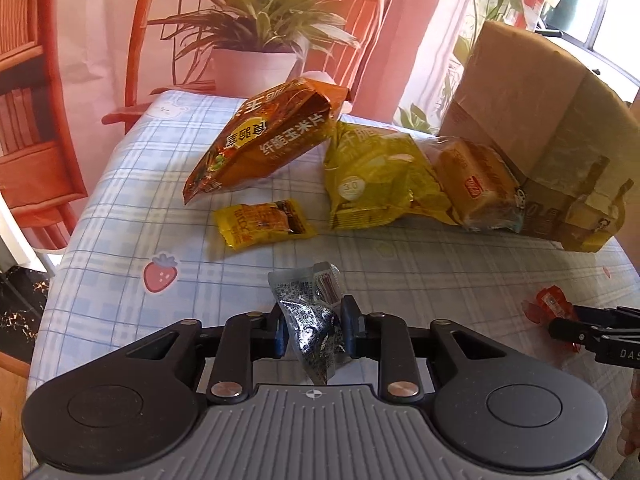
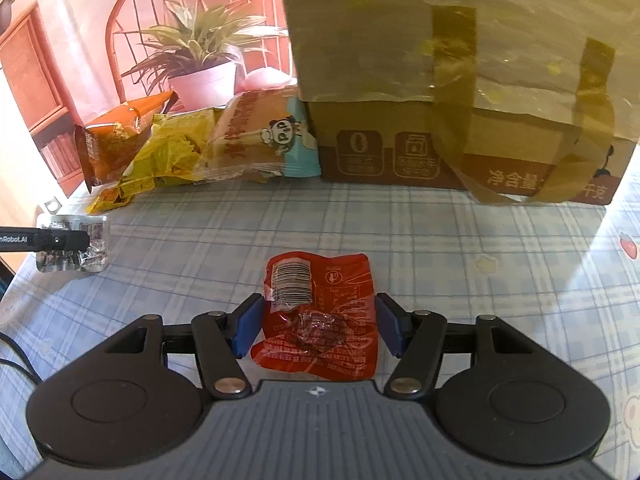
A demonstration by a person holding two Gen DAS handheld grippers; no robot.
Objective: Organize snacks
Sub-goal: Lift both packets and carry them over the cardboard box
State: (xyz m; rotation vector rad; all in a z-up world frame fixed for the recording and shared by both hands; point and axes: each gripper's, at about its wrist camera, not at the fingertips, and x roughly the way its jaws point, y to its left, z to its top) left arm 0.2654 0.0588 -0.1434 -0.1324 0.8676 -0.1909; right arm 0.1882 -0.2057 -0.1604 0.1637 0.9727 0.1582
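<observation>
Left gripper (image 1: 314, 330) pinching silver packet (image 1: 310, 320), right gripper (image 2: 318, 326) clamping red packet (image 2: 320, 316); cardboard box (image 2: 460, 80) contents hidden.

Snack packets: six – orange chip bag (image 1: 264, 136), yellow bag (image 1: 372, 176), bread pack (image 1: 476, 184), small yellow packet (image 1: 264, 224), silver packet (image 1: 310, 320), red packet (image 2: 320, 312). Cardboard box (image 2: 460, 80): one.

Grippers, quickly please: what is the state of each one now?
Left gripper: closed on the silver snack packet.
Right gripper: closed on the red snack packet, pads at its two sides.

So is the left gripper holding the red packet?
No, the left gripper is pinching a silver packet; the red packet sits between the right gripper's pads.
</observation>
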